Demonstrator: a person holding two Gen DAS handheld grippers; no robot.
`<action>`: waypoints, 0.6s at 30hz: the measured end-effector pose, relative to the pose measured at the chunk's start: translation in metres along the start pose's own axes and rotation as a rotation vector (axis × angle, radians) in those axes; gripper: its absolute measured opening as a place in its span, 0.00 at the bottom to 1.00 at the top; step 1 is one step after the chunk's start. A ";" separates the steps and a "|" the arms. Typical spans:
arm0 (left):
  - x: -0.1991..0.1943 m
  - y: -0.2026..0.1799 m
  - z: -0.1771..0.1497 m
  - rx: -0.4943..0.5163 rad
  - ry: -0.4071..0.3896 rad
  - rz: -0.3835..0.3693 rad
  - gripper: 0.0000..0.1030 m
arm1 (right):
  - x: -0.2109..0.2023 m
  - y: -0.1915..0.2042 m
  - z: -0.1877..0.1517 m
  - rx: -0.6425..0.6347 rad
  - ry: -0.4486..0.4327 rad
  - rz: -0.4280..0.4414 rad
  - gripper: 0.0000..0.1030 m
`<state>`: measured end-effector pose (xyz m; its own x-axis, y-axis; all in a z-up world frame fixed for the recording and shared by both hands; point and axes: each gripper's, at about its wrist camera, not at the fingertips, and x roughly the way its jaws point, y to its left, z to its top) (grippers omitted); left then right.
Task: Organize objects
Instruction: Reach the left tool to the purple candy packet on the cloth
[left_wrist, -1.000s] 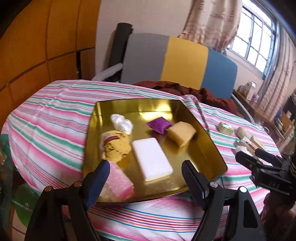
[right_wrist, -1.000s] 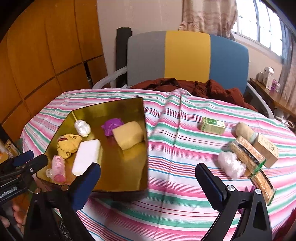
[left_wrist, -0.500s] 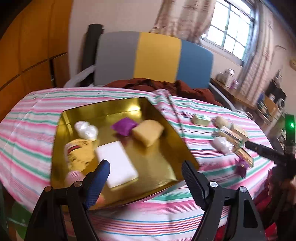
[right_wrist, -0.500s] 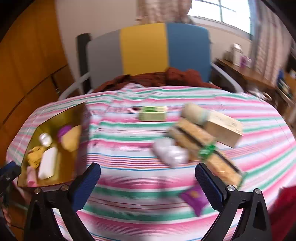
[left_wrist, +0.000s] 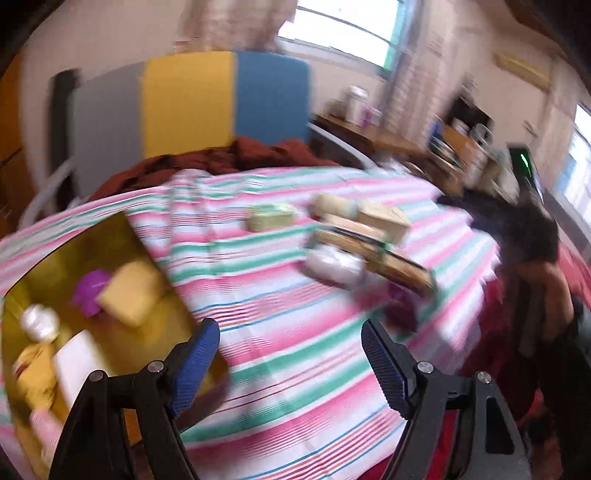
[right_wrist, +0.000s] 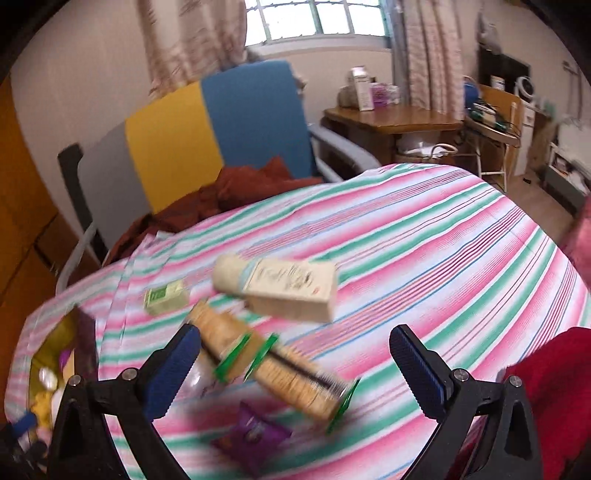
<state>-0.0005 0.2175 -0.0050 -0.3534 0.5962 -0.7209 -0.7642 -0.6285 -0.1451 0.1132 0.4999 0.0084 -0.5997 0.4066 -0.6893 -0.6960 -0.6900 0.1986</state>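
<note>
Left wrist view, blurred: left gripper (left_wrist: 290, 360) spread wide, empty, above the striped tablecloth (left_wrist: 280, 332); gold tray (left_wrist: 155, 325) cut off at left, its contents smeared. Right wrist view: right gripper (right_wrist: 293, 363) gapes empty over cracker packs (right_wrist: 266, 363), beige box (right_wrist: 291, 291), green box (right_wrist: 164, 295), purple packet (right_wrist: 253, 434), half-hidden clear bag (right_wrist: 197, 384).

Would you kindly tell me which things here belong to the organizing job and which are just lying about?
Job:
gold tray
green box
beige box
cracker packs
purple packet
clear bag
left claw
right claw

Lying about:
chair
brown cloth
desk
</note>
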 end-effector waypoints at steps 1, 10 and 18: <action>0.008 -0.009 0.001 0.030 0.012 -0.020 0.78 | 0.002 -0.006 0.002 0.019 -0.014 0.001 1.00; 0.080 -0.082 0.014 0.238 0.108 -0.212 0.72 | 0.015 -0.035 0.000 0.170 0.001 0.060 1.00; 0.138 -0.113 0.022 0.330 0.184 -0.262 0.72 | 0.018 -0.045 -0.001 0.234 0.021 0.106 1.00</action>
<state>0.0252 0.3819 -0.0727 -0.0470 0.5965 -0.8013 -0.9566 -0.2577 -0.1358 0.1343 0.5374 -0.0136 -0.6673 0.3254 -0.6700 -0.7039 -0.5695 0.4245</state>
